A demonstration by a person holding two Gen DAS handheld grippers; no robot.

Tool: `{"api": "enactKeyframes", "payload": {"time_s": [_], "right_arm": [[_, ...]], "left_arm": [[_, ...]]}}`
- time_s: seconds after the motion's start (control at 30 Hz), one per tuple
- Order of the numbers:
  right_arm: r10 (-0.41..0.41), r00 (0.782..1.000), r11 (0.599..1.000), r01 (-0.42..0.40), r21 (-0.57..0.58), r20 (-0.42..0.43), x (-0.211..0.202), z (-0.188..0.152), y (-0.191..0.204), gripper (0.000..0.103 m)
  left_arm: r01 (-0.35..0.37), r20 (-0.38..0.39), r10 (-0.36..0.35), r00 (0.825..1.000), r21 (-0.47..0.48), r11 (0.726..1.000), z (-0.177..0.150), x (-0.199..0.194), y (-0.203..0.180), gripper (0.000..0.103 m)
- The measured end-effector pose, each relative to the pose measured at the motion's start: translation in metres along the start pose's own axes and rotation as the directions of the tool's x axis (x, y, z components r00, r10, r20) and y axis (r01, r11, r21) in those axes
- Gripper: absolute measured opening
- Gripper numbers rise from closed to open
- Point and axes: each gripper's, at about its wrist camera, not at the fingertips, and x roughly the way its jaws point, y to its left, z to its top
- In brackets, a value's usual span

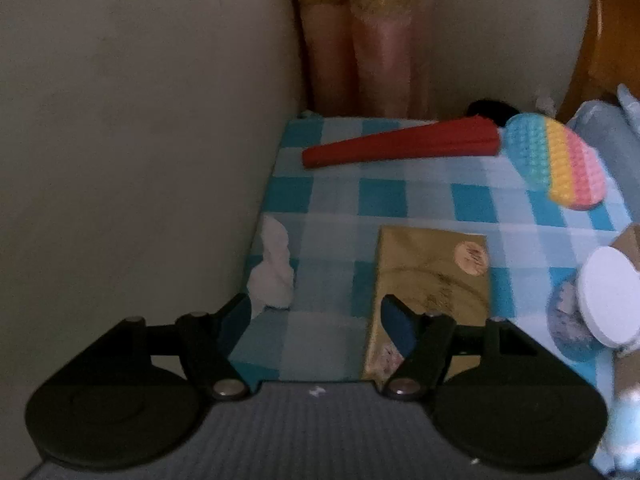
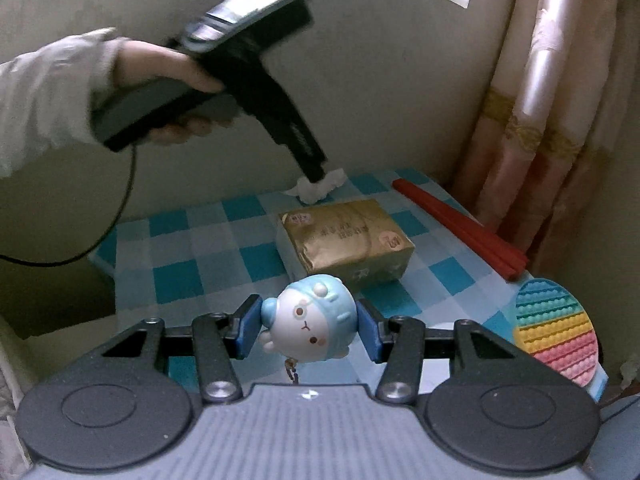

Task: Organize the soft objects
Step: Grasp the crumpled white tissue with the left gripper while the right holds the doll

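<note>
Both tongs are ours, one in each hand. Our right tongs [image 2: 306,330] are clamped on a little blue and white squishy toy [image 2: 308,320], low in the middle of the right view, above the checked cloth [image 2: 176,248].

Our left tongs [image 1: 316,320] stand apart with nothing between them. In the left view the crumpled white tissue [image 1: 272,268] lies just up and left of the tips, at the left edge of the cloth, with its long side running up the frame. From the right view the tips look like they touch it, but we cannot tell for sure.

We think the tissue comes next, and the left hand [image 2: 168,80] is much nearer to it.

The gold tissue pack [image 2: 344,240] lies in the middle, between both tongs. The red stick [image 1: 400,142] and rainbow bubble pad [image 1: 556,160] lie farther off, at the upper right.
</note>
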Motion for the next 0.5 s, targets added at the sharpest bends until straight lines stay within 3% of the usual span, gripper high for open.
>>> {"api": "enactKeyframes", "payload": {"time_s": [0.23, 0.5], "right_arm": [[0.039, 0.999, 0.999, -0.040, 0.016, 0.017, 0.013, 0.006, 0.001, 0.056], [0.071, 0.997, 0.997, -0.071, 0.027, 0.025, 0.025, 0.010, 0.000, 0.056]], "left_arm": [[-0.048, -0.087, 0.047, 0.995, -0.010, 0.999, 0.016, 0.044, 0.005, 0.054], [-0.105, -0.118, 0.102, 0.988, -0.020, 0.994, 0.015, 0.075, 0.009, 0.053]]}}
